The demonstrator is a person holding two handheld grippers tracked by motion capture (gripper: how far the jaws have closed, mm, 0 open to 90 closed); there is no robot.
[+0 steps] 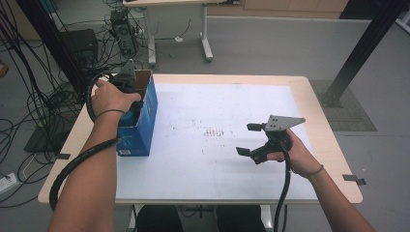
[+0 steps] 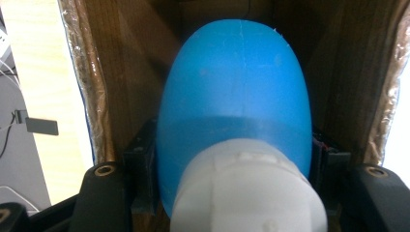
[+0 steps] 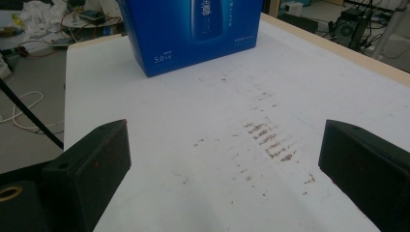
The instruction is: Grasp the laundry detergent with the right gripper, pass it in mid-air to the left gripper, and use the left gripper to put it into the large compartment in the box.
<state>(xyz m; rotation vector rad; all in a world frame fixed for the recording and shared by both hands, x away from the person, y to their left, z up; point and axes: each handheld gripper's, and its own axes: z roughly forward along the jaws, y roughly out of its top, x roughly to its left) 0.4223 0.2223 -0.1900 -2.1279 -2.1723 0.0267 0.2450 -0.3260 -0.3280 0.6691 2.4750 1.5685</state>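
Your left tool [image 2: 232,193] was clamped on a blue bottle [image 2: 234,96], its two black jaws pressed against the bottle's sides just above the white cap [image 2: 246,188], which sat nearest the camera in the left gripper view. The bottle pointed away from you into the brown cardboard inside of the box [image 2: 121,63], whose walls rose close on both sides of it. From the high view your left hand [image 1: 112,96] sat over the open top of that blue box [image 1: 145,121], with the left tool reaching down into it and its cable looping back along your forearm. The box stood upright at the left edge of the worktop [image 1: 309,96], on the white sheet [image 1: 217,174] that covered most of it. Your right tool [image 1: 247,139] was wide apart and held nothing; in the right gripper view its jaws stood at either side of a bare stretch of sheet marked with small brown scuffs [image 3: 268,137], and the box's printed blue face [image 3: 193,34] showed farther off, well apart from them. Your right hand [image 1: 295,154] held that tool low over the right half of the worktop, with the grey plate on top and its jaws aimed left toward the box.
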